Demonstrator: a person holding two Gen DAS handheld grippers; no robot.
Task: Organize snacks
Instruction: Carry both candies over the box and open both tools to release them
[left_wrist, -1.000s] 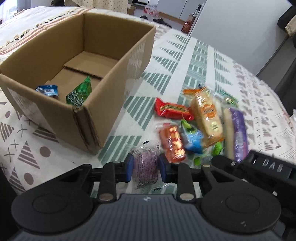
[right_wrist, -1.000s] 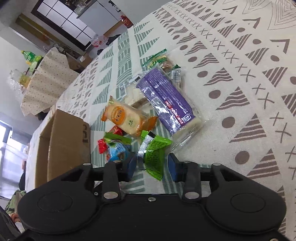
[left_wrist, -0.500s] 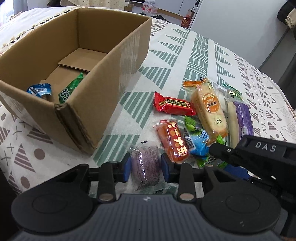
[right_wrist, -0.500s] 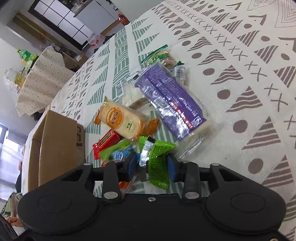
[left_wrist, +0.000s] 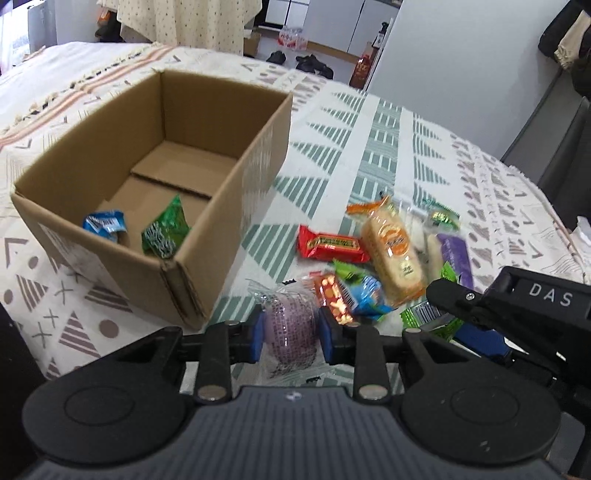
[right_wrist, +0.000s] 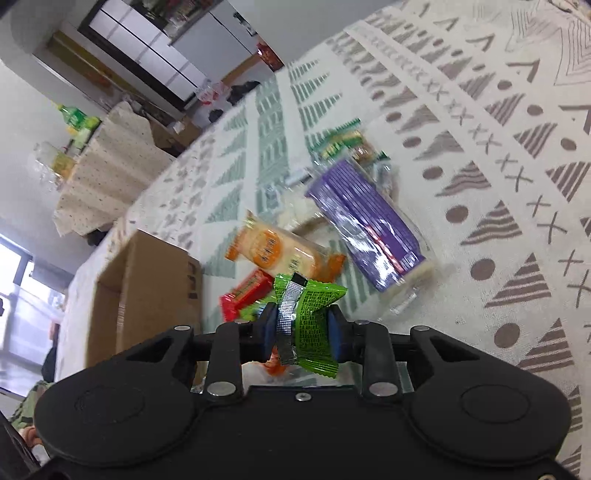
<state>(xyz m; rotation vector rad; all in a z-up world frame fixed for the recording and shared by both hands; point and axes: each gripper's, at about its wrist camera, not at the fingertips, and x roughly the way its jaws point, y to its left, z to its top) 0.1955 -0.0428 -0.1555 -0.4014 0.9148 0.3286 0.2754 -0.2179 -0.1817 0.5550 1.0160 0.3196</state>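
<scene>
One cardboard box (left_wrist: 236, 206) holds two snacks: one blue packet (left_wrist: 105, 225) and one green packet (left_wrist: 164, 230). Two grippers each carry one snack. About eight more wrapped snacks lie in one pile (left_wrist: 391, 251) on the tablecloth.

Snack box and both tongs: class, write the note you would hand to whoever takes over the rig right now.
Left tongs: shut on a purple mesh-wrapped snack.
Right tongs: jaws closing on a bright green packet, pads on it.
Cardboard box: a blue packet and a dark green packet inside.
Left to do: box both held snacks, then the red bar, orange cracker pack, purple wafer pack and the rest on the tablecloth.
</scene>
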